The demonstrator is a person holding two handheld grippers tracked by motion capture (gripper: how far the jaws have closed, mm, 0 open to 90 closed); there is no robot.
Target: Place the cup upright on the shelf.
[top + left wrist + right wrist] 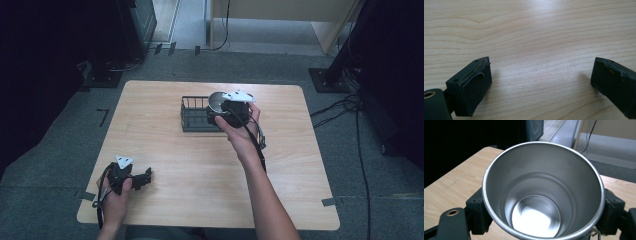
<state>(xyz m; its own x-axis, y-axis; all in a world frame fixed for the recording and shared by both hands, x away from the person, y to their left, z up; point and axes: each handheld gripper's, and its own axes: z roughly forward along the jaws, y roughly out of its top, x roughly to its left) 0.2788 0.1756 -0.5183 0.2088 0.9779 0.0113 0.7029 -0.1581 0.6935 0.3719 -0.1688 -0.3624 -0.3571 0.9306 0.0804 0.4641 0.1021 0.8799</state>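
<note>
We have the stainless steel cup [541, 195] clamped in our right gripper [226, 111], one black jaw pressed against each side of its wall just below the rim. In the high view the cup [217, 101] hangs above the right end of the black wire basket [192, 116], tilted so that its open mouth faces back along the gripper. The basket is our landmark: it stands on the far middle of the wooden table [200, 165], and our left gripper [134, 178] rests well apart from it, near the table's front left corner, jaws spread wide with only bare wood between them.

We judge the cup light and stiff: thin rolled metal, empty, with a rounded lip and a stepped inner wall that narrows toward a flat, mirror-bright bottom. It should not crush or break, but the brushed steel is smooth and hard, and the wall tapers, so it could slip or swivel between the rubbery pads if we ease off. The hold across its widest part near the rim seems sound; a lower grip would meet a narrower, more sloping wall.

The basket is thin dark wire bent into upright bars, rigid and open-topped. The tabletop is pale laminate with a printed grain, matte and level.
</note>
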